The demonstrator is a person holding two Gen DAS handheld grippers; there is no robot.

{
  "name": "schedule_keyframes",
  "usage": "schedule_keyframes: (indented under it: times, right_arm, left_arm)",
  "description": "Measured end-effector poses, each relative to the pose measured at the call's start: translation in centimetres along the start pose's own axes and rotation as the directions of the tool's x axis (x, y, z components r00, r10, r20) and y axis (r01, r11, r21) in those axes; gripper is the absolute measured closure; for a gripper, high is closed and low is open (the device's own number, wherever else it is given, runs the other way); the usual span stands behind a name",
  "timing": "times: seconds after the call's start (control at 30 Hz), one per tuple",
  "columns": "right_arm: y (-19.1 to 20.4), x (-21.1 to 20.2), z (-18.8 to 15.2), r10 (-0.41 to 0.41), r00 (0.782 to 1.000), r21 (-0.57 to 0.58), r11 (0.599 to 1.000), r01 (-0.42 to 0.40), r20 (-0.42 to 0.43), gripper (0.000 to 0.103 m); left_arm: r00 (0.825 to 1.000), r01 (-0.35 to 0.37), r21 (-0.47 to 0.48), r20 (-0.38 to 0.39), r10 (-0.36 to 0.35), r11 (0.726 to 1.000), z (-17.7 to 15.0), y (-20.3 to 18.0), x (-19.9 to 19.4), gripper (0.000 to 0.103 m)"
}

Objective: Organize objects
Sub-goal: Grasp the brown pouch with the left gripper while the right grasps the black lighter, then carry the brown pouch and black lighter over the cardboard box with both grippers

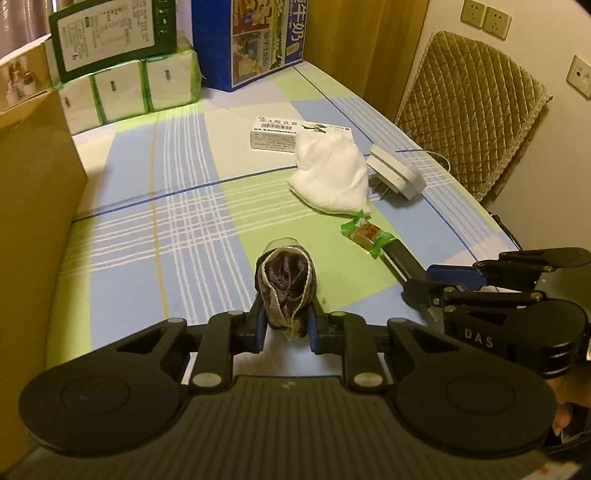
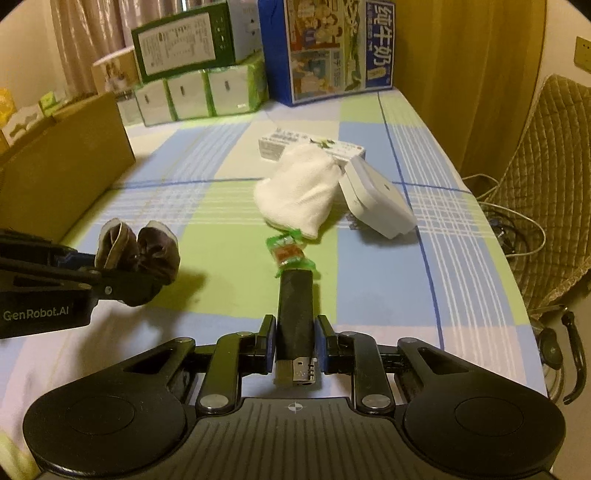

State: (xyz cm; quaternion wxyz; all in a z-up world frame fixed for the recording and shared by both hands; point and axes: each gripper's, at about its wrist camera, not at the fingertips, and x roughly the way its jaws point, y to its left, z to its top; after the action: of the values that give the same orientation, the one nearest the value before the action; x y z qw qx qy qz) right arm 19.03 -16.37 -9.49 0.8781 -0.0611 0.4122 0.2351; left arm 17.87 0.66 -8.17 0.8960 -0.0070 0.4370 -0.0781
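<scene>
My left gripper (image 1: 285, 321) is shut on a dark brown fabric pouch (image 1: 286, 286) with a pale trim, held above the checked cloth; the right wrist view shows the same pouch (image 2: 142, 249) at the left. My right gripper (image 2: 295, 338) is shut on a black lighter (image 2: 295, 317) with a metal head, its far end touching a green-wrapped candy (image 2: 290, 253). That lighter (image 1: 400, 260) and candy (image 1: 365, 234) also appear in the left wrist view. Further back lie a white cloth (image 2: 299, 190), a white plug adapter (image 2: 376, 201) and a medicine box (image 2: 284, 142).
A brown cardboard box (image 1: 33, 206) walls off the left side. At the back stand tissue packs (image 1: 129, 86), a green box (image 1: 110, 35) and a blue milk carton (image 1: 255, 40). A quilted chair (image 1: 469, 114) and cables (image 2: 517, 229) sit past the right edge of the checked cloth (image 1: 155, 206).
</scene>
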Motion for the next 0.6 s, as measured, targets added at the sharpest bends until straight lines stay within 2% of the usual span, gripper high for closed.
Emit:
schedule_keyframes:
  times: [0.3,0.6]
  right_arm:
    - [2.3,-5.0,-0.5,0.046,0.998,0.099,0.994,-0.049,0.034,0.084]
    - [6.1,-9.7,-0.3,0.085,0.993,0.080,0.993,-0.092,0.080,0.084]
  left_arm:
    - [1.000,0.012,-0.010,0.016,-0.012,1.000,-1.1,0.6,-4.7,0.085]
    - [0.998,-0.015,-0.045,0.068,0.018,0.999,-2.4,2.1,-10.7,0.085]
